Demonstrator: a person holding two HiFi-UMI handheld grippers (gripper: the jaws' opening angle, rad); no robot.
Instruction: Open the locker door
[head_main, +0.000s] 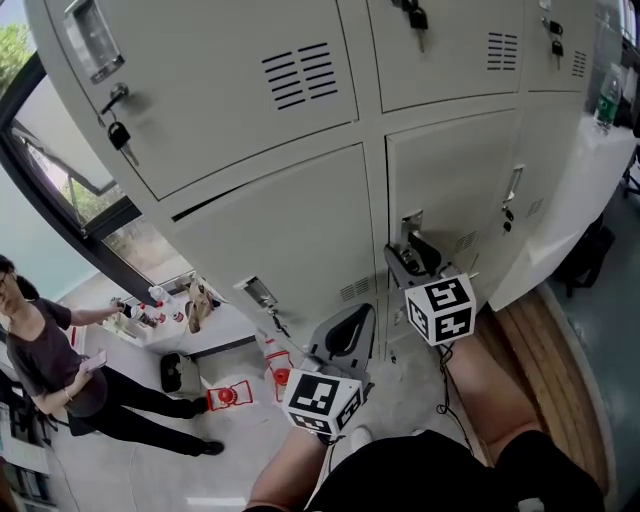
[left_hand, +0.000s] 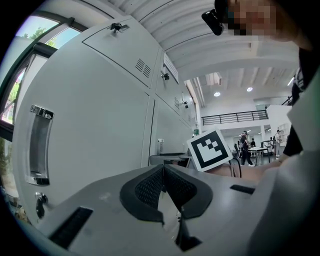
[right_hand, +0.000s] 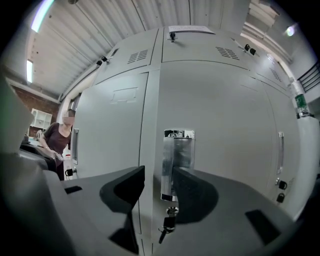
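Held right gripper (right_hand: 159, 176) open, handle (right_hand: 176, 150) of the closed locker door (right_hand: 230, 125) showing between its jaws, key (right_hand: 167, 227) below. Kept left gripper (left_hand: 163, 169) closed, empty. Saw person (head_main: 45, 350) well left.

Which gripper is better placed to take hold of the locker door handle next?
Right. The right gripper has open fingers lined up on the metal handle just ahead. The left gripper is shut and aims past the lockers.
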